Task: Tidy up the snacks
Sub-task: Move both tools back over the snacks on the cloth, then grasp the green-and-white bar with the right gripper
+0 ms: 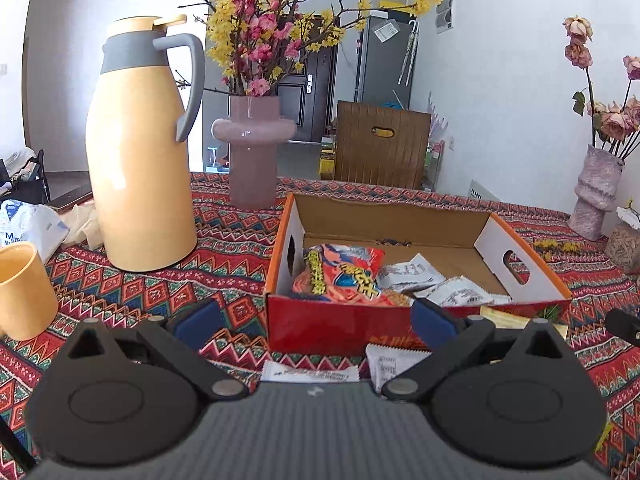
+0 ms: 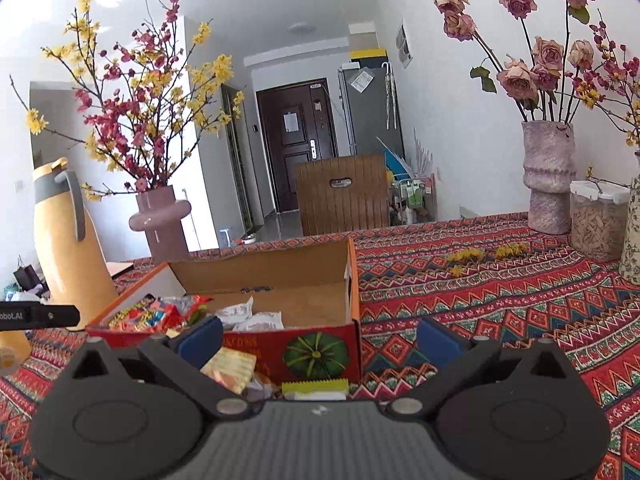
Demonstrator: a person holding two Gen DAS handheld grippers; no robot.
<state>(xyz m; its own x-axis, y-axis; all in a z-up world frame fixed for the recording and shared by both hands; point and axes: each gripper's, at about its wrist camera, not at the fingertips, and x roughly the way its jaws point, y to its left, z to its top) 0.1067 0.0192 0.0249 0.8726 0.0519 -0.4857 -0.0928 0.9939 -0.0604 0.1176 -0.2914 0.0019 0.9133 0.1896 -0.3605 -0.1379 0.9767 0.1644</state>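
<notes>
**Both grippers spread wide in front of the snack box**

At my far left a yellow mug sits on the patterned counter, with the tall yellow thermos jug behind it and a pink vase of red and yellow blossoms just to the jug's right. My left gripper hangs released, blue pads far apart, nothing between them. Just ahead of it stands the open cardboard box — red front wall, white end walls with handle cut-outs. Inside, an orange-red snack bag lies against the left end, and white sachets sit to its right. On the counter just before the box, between my left gripper's fingers, lie two more white packets.

My right gripper is likewise released and holds nothing. Loose snacks lie by its left finger — a yellow-orange packet and a yellow-green packet, both outside the box, close to its front wall. Further right, well apart from the box, stand a rough pink vase of faded roses and a lidded clear jar.
</notes>
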